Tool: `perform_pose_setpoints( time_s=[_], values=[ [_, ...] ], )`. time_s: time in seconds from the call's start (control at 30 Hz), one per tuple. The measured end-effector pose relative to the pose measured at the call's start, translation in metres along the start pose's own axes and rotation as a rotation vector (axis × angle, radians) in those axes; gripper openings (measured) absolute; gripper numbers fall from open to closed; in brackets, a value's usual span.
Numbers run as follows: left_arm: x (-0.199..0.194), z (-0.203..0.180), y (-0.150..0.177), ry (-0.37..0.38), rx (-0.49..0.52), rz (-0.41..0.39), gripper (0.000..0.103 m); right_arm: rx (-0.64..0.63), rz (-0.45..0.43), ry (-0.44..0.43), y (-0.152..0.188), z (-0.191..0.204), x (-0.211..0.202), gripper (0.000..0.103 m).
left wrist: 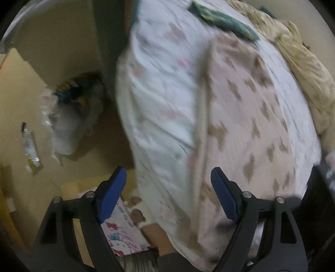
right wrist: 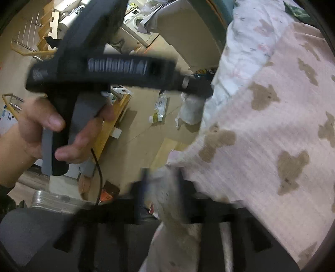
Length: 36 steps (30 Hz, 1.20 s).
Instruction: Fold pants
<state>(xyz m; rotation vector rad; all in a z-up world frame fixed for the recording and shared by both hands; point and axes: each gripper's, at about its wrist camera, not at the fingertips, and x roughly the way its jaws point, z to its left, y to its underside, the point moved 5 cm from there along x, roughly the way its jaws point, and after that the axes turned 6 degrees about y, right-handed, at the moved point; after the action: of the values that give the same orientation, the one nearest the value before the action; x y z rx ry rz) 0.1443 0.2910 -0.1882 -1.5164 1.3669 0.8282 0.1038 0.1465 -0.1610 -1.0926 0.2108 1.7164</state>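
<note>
The pants (left wrist: 247, 117), pale pink with brown bear-shaped patches, are lying spread flat across the white printed sheet (left wrist: 159, 87) of the bed, filling the right half of both wrist views, with one long edge running alongside the bed's side. In the right wrist view a bunched end of the pink cloth (right wrist: 167, 188) is drooping over the bed's edge and sitting between your right tongs (right wrist: 161, 188), which are heavily blurred; their jaws are looking parted around that fold and not pressing on it, though the blur is making this hard to be sure of. Your left tongs (left wrist: 168, 192) are pointing steeply down, their blue pads (left wrist: 224, 194) spread wide and holding nothing, one pad hanging over the pants' near end and the other over the floor just beside the bed. In the right wrist view your left hand (right wrist: 48, 129) is wrapping its fingers round the grey handle, with the black body of the tool stretching out level toward the bed. Beyond the bed's edge the tan floor (left wrist: 88, 154) is lying open but littered: a white plastic bag (left wrist: 65, 129) and a flat wrapper (left wrist: 31, 150) are sitting near the bed. A beige quilt (left wrist: 303, 69) and a dark green cloth (left wrist: 226, 18) are lying at the bed's far end.
</note>
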Motion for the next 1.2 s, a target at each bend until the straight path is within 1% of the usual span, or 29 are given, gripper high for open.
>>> perform_pose_setpoints(
  time_s=[0.03, 0.1, 0.13, 0.17, 0.23, 0.3, 0.33, 0.4, 0.43, 0.47, 0.5, 0.53, 0.57, 0.6, 0.63, 0.67, 0.73, 0.77, 0.8, 0.83, 0.87, 0.9, 0.93, 0.97, 1.03, 1.07, 1.1, 1.13, 1.2],
  values=[
    [0.005, -0.006, 0.006, 0.017, 0.012, 0.024, 0.08, 0.005, -0.016, 0.004, 0.003, -0.003, -0.012, 0.077],
    [0.019, -0.019, 0.022, 0.034, 0.047, 0.078, 0.08, -0.005, -0.052, 0.007, 0.01, -0.01, -0.046, 0.076],
    [0.027, -0.024, 0.03, 0.013, 0.066, 0.114, 0.079, -0.005, -0.063, 0.013, 0.015, -0.015, -0.059, 0.076],
    [0.032, -0.026, 0.035, 0.002, 0.076, 0.135, 0.077, 0.009, -0.091, 0.027, 0.022, -0.025, -0.082, 0.076],
    [0.041, -0.035, 0.047, 0.036, 0.094, 0.183, 0.077, 0.082, -0.161, 0.044, 0.039, -0.05, -0.126, 0.076],
    [0.047, -0.039, 0.055, 0.052, 0.096, 0.214, 0.077, 0.204, -0.229, 0.092, 0.061, -0.092, -0.175, 0.076],
    [0.051, -0.04, 0.059, 0.049, 0.091, 0.226, 0.071, 0.252, -0.25, 0.114, 0.071, -0.108, -0.19, 0.076],
    [0.055, -0.047, 0.063, 0.076, 0.073, 0.245, 0.053, 0.367, -0.296, 0.17, 0.093, -0.15, -0.221, 0.076],
    [0.055, -0.05, 0.064, 0.088, 0.076, 0.25, 0.04, 0.428, -0.305, 0.215, 0.106, -0.172, -0.232, 0.076],
    [0.053, -0.057, 0.064, 0.066, 0.1, 0.248, 0.038, 0.498, -0.31, 0.254, 0.121, -0.193, -0.239, 0.076],
    [0.052, -0.061, 0.065, 0.042, 0.12, 0.249, 0.035, 0.558, -0.311, 0.259, 0.133, -0.207, -0.241, 0.076],
    [0.051, -0.064, 0.066, 0.023, 0.134, 0.255, 0.026, 0.639, -0.295, 0.239, 0.149, -0.222, -0.24, 0.076],
    [0.049, -0.068, 0.066, -0.01, 0.153, 0.264, 0.021, 0.685, -0.273, 0.216, 0.16, -0.229, -0.235, 0.072],
    [0.046, -0.072, 0.066, -0.047, 0.168, 0.274, 0.018, 0.714, -0.249, 0.175, 0.171, -0.232, -0.226, 0.068],
    [0.043, -0.075, 0.066, -0.067, 0.178, 0.28, 0.009, 0.711, -0.23, 0.155, 0.175, -0.23, -0.219, 0.067],
    [0.039, -0.08, 0.067, -0.095, 0.195, 0.285, 0.004, 0.695, -0.208, 0.147, 0.18, -0.23, -0.209, 0.064],
    [0.033, -0.091, 0.069, -0.124, 0.236, 0.301, 0.001, 0.691, -0.143, 0.129, 0.19, -0.22, -0.187, 0.056],
    [0.028, -0.096, 0.07, -0.153, 0.263, 0.3, 0.001, 0.697, -0.142, 0.1, 0.192, -0.215, -0.181, 0.055],
    [0.021, -0.1, 0.068, -0.168, 0.26, 0.292, 0.001, 0.677, -0.148, 0.095, 0.191, -0.208, -0.177, 0.053],
    [0.017, -0.103, 0.069, -0.172, 0.253, 0.294, 0.001, 0.65, -0.146, 0.112, 0.19, -0.204, -0.175, 0.049],
    [0.008, -0.11, 0.067, -0.194, 0.267, 0.282, 0.001, 0.622, -0.151, 0.113, 0.187, -0.2, -0.175, 0.029],
    [0.0, -0.117, 0.066, -0.199, 0.282, 0.269, 0.001, 0.613, -0.147, 0.07, 0.183, -0.195, -0.173, 0.0],
    [-0.008, -0.124, 0.062, -0.217, 0.293, 0.243, 0.0, 0.608, -0.132, 0.066, 0.184, -0.194, -0.17, 0.001],
    [-0.017, -0.131, 0.058, -0.235, 0.292, 0.207, 0.0, 0.594, -0.138, 0.089, 0.184, -0.192, -0.173, 0.001],
    [-0.033, -0.144, 0.049, -0.22, 0.266, 0.154, 0.0, 0.558, -0.2, 0.086, 0.181, -0.184, -0.189, 0.001],
    [-0.042, -0.153, 0.047, -0.203, 0.263, 0.133, 0.0, 0.546, -0.233, 0.086, 0.178, -0.18, -0.204, 0.001],
    [-0.055, -0.167, 0.045, -0.204, 0.275, 0.099, 0.0, 0.539, -0.263, 0.08, 0.174, -0.172, -0.215, 0.001],
    [-0.062, -0.175, 0.043, -0.202, 0.281, 0.08, 0.0, 0.525, -0.306, 0.074, 0.171, -0.168, -0.236, 0.001],
    [-0.087, -0.205, 0.039, -0.191, 0.309, 0.004, 0.0, 0.5, -0.379, 0.084, 0.167, -0.164, -0.278, 0.001]
  ],
)
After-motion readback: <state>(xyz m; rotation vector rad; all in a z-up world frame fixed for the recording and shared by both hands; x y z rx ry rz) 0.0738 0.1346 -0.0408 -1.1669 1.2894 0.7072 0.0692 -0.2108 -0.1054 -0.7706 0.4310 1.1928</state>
